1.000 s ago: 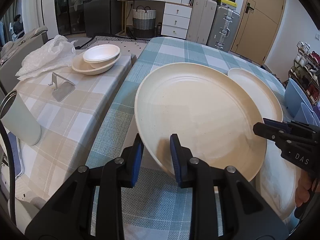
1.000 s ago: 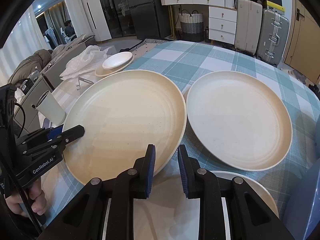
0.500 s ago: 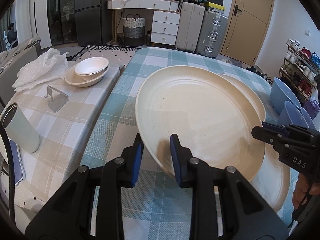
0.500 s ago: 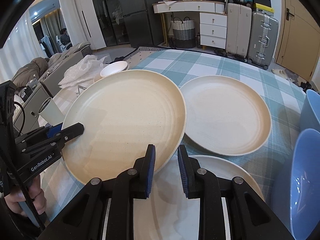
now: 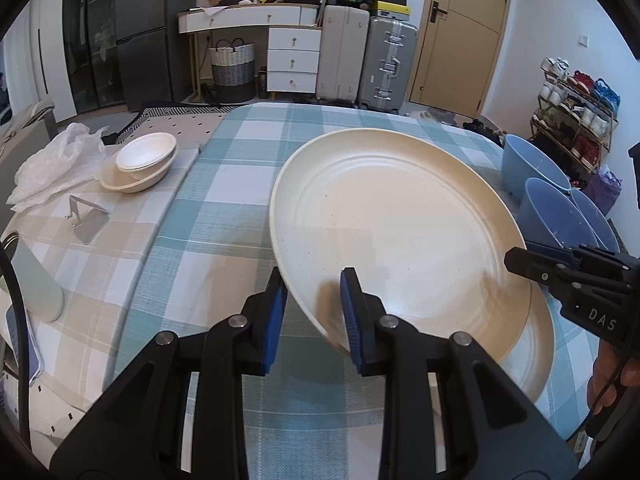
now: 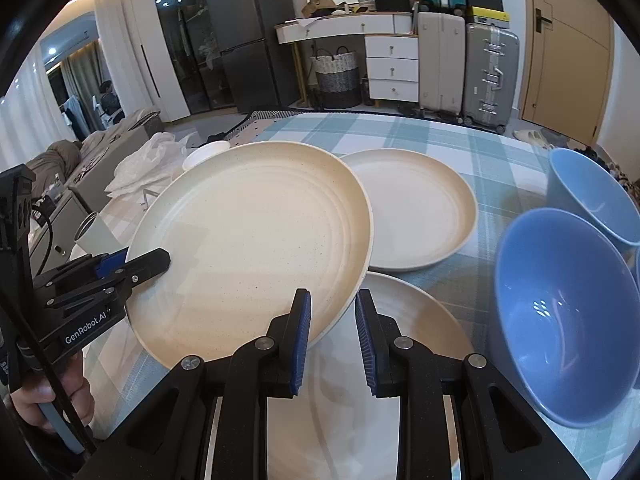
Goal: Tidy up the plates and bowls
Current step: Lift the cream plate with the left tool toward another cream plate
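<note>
Cream plate [image 5: 400, 232], speckled, ringed, tilted, rim clenched in left gripper [image 5: 314, 312] and right gripper [image 6: 332, 332] jaws

White drawers [image 5: 293, 54], suitcases [image 5: 390, 66] and a wooden door [image 5: 460, 32] line the far wall.

Far beyond the fingers, two suitcases [image 5: 368, 60] stand beside a white drawer unit [image 5: 294, 64] and a woven basket [image 5: 233, 66]. Off left, a crumpled plastic bag [image 5: 52, 160] and a metal stand [image 5: 86, 220] lie on the beige-checked bench [image 5: 100, 264]. Shoe rack [image 5: 576, 120] far right.
</note>
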{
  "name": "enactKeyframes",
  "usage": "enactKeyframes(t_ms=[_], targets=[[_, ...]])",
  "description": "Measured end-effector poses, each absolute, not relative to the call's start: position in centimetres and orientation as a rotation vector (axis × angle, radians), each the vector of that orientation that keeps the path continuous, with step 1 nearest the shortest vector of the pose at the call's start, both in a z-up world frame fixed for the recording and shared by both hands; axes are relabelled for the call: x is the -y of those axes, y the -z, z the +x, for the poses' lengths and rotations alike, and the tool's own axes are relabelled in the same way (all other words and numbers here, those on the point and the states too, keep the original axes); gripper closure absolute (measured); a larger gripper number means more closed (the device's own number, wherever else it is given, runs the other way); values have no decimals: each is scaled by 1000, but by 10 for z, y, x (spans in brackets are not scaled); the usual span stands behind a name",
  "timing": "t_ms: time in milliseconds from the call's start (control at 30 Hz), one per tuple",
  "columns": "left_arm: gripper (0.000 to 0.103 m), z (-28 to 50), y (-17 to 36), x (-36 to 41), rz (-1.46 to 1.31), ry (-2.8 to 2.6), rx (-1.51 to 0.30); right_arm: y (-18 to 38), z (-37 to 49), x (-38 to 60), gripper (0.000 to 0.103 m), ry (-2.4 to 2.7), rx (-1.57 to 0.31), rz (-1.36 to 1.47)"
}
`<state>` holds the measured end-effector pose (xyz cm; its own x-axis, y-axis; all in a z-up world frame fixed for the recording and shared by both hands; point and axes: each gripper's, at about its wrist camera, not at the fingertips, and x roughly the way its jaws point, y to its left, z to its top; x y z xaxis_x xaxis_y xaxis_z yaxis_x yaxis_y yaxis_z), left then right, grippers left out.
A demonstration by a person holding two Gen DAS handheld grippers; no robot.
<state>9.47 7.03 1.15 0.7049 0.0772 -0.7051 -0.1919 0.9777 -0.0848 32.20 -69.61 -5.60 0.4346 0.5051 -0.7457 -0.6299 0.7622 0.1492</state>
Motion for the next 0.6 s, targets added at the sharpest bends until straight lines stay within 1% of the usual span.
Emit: enactKeyframes(t_ms=[600], targets=[[78,92,-7,-17,-71,-52,-806,56,300,755,79,-620,-872,-112]])
